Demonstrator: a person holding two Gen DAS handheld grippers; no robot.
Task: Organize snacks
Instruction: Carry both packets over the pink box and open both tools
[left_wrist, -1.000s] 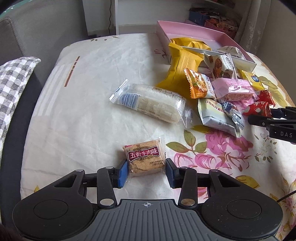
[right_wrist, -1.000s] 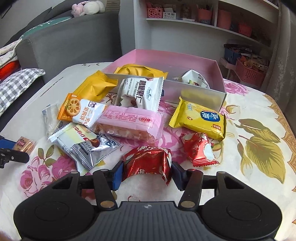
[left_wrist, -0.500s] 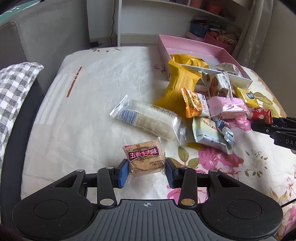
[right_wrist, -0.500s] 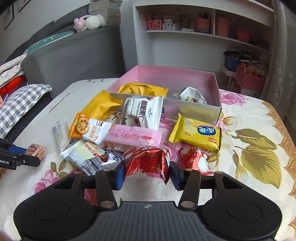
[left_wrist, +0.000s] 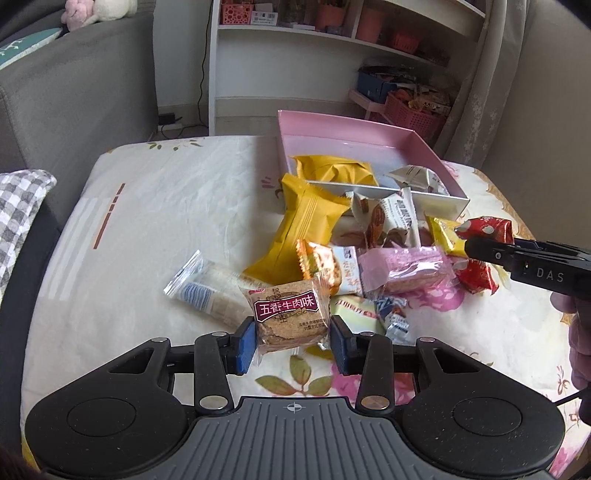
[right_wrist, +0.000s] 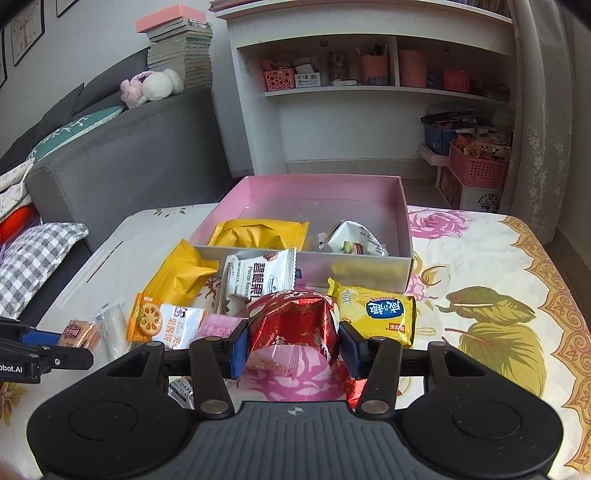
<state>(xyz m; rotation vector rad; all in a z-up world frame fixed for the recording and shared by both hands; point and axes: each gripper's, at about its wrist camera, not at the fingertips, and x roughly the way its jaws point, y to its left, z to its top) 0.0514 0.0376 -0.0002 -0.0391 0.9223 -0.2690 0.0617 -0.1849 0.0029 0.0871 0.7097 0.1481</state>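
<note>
My left gripper (left_wrist: 293, 345) is shut on a brown biscuit packet (left_wrist: 290, 314) and holds it above the table. My right gripper (right_wrist: 293, 347) is shut on a red foil snack packet (right_wrist: 293, 321), also lifted; it shows at the right of the left wrist view (left_wrist: 485, 229). The pink box (right_wrist: 321, 188) stands behind, with a yellow packet (right_wrist: 258, 234) and a white packet (right_wrist: 351, 240) inside. Several snack packets lie in front of it.
On the table lie a yellow bag (left_wrist: 303, 225), a white nut packet (right_wrist: 260, 280), a yellow biscuit packet (right_wrist: 375, 312), a pink wafer pack (left_wrist: 402, 267) and a clear rice-cracker pack (left_wrist: 207, 291). A grey sofa (right_wrist: 110, 155) and white shelves (right_wrist: 369, 92) stand behind.
Both grippers have risen from the table with their packets, and the views have tilted up toward the box and shelves.
</note>
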